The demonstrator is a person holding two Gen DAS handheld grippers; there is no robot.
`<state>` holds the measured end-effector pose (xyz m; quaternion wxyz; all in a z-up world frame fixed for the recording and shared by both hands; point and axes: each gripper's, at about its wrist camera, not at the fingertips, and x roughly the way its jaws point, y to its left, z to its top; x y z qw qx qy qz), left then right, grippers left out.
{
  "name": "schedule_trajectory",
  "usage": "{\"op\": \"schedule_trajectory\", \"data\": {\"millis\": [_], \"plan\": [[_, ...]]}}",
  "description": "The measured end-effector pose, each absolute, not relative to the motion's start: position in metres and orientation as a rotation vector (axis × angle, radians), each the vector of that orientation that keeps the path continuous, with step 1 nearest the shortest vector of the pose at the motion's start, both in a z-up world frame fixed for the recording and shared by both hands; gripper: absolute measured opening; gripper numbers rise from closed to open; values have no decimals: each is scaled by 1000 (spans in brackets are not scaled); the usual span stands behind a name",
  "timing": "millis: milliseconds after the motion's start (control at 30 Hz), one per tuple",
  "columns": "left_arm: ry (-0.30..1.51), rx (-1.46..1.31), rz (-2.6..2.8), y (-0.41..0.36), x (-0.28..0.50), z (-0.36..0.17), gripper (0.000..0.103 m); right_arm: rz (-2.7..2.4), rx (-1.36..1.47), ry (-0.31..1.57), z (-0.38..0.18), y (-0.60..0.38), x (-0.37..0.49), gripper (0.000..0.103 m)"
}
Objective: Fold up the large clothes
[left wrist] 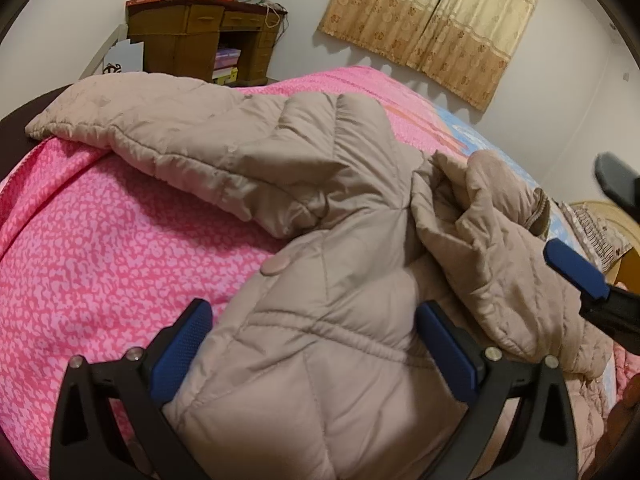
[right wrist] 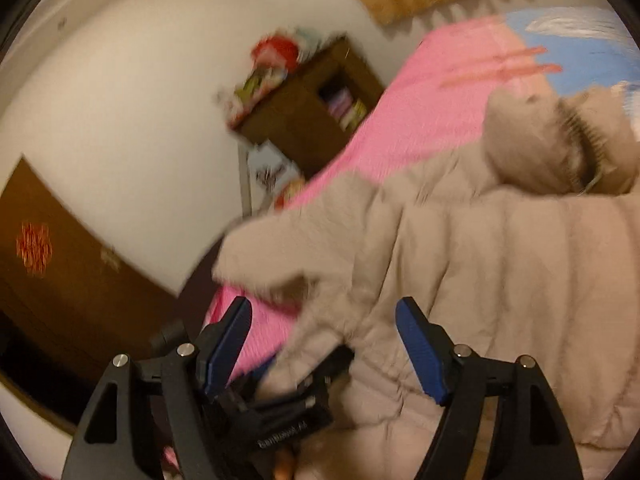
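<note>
My left gripper [left wrist: 314,354] points down w/ a fold of the puffy coat [left wrist: 320,208] squeezed in it. My right gripper [right wrist: 324,344] tips over the coat on the pink bed [left wrist: 100,248], fingers apart, holding nothing.

jacket [left wrist: 328,208] on bed [left wrist: 100,248], desk [left wrist: 200,40] seemingly behind

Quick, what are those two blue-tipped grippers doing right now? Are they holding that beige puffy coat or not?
Left gripper: jaws wide, a fold of the beige coat lies between them; a grip cannot be told.
Right gripper: open, holding nothing.
</note>
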<state>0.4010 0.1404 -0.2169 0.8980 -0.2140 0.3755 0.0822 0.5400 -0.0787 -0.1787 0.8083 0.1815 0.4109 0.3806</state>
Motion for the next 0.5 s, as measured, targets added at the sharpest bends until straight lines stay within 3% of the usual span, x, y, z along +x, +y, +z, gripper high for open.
{"op": "schedule_trajectory", "data": {"millis": [33, 67, 100, 133, 300, 500], "plan": [[772, -454, 166, 142, 400, -217, 103, 762, 360, 884, -182, -79, 542, 71], [769, -462, 163, 144, 399, -217, 103, 733, 334, 902, -188, -75, 545, 60], [767, -472, 161, 145, 399, -217, 103, 711, 314, 932, -198, -71, 549, 28], [766, -482, 163, 147, 398, -215, 103, 700, 308, 952, -207, -71, 551, 18], [745, -525, 258, 180, 387, -200, 103, 687, 259, 963, -249, -63, 552, 18], [661, -648, 557, 297, 390, -172, 103, 717, 265, 902, -252, -65, 546, 23]]}}
